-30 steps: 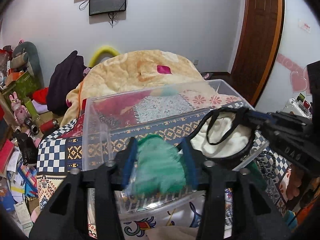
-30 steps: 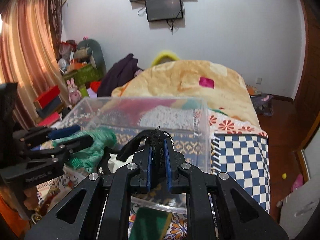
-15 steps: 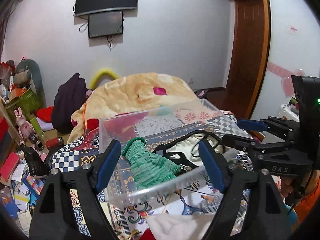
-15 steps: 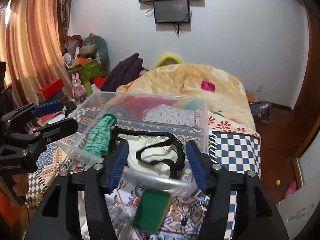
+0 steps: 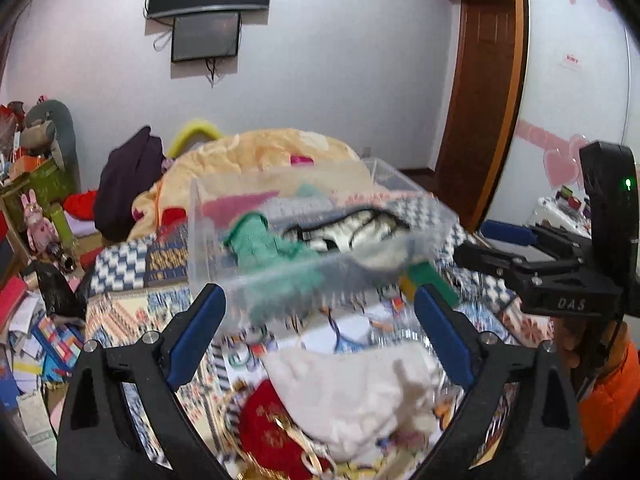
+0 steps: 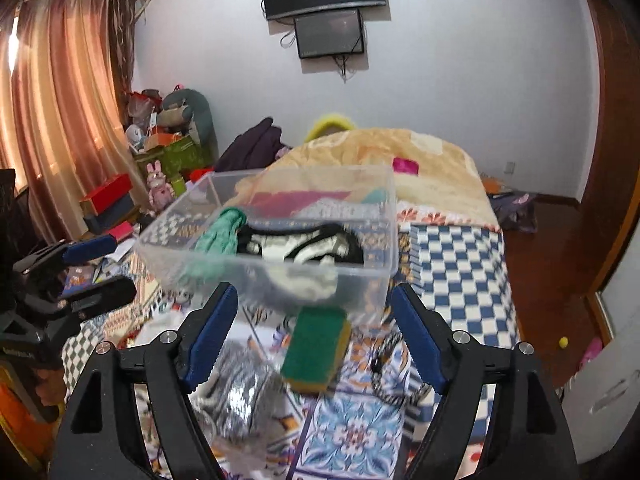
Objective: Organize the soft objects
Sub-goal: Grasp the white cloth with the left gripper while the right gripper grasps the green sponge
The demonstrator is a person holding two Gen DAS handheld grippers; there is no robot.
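A clear plastic bin (image 6: 384, 268) stands on the patterned bed cover; it also shows in the left wrist view (image 5: 200, 248). Inside lie a green knitted piece (image 6: 218, 236) (image 5: 260, 244) and a white cloth with black straps (image 6: 304, 248) (image 5: 352, 232). My left gripper (image 5: 320, 324) is open and empty, in front of the bin, above a white cloth (image 5: 360, 392) and a red pouch (image 5: 276, 436). My right gripper (image 6: 314, 332) is open and empty, above a green-and-yellow sponge (image 6: 316, 348).
A grey-white fuzzy cloth (image 6: 240, 400) lies left of the sponge. A peach blanket (image 6: 400, 168) is heaped behind the bin. Boxes and toys (image 6: 160, 160) crowd the left side. A wooden door (image 5: 480, 100) stands at the right.
Both grippers let go of their cloths into the bin, opened wide and drew back and up from the bin. The green piece and strapped cloth now lie inside it.
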